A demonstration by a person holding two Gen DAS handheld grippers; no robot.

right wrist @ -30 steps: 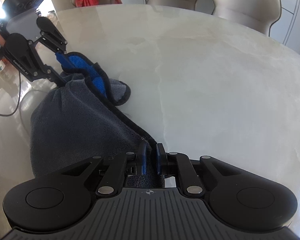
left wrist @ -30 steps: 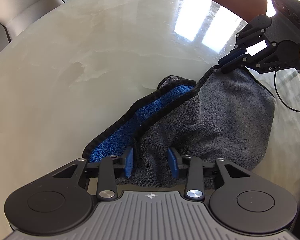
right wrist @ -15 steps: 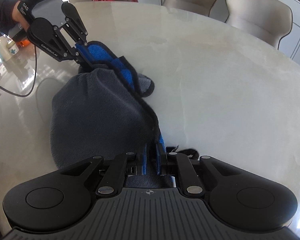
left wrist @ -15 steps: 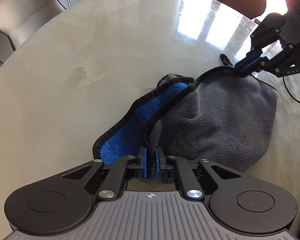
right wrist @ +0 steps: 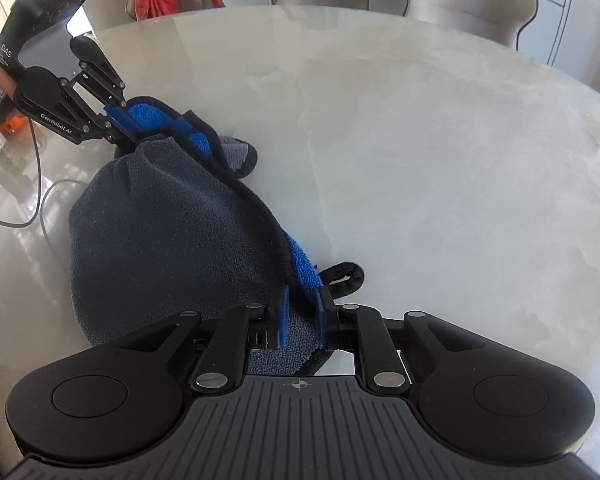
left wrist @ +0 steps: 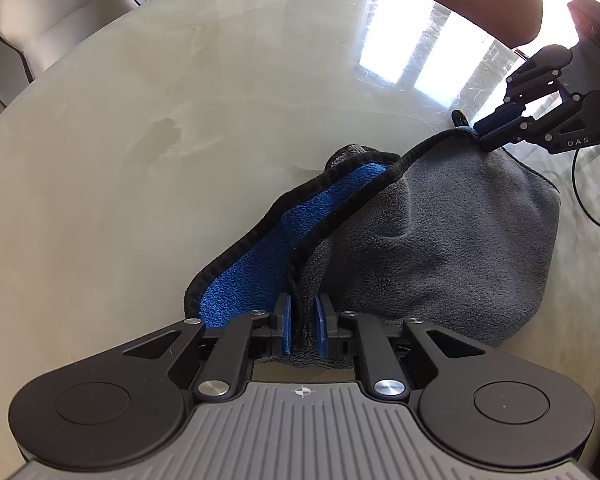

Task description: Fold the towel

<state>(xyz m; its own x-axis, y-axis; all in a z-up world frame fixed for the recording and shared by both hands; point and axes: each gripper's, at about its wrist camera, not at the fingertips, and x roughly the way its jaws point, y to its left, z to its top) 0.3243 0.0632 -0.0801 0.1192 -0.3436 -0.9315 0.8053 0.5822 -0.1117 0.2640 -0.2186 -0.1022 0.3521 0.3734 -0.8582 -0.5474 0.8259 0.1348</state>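
Both tongs grip the towel (left wrist: 440, 248) by its black-bound edge. My left tongs (left wrist: 302, 320) pinch a bunched fold of it between their blue pads, and those jaws are easing apart with the cloth still between them. My right tongs (right wrist: 302, 312) hold the far corner, beside its small black hanging loop (right wrist: 346, 276); they too are opening slightly around the cloth. Between the two grips the towel sags onto the pale marble table (left wrist: 180, 120), grey side out, its blue inner face (left wrist: 260, 264) showing along the rolled hem. Beige chairs (right wrist: 468, 0) stand around the table, and a black cable (right wrist: 36, 200) trails across its near edge.
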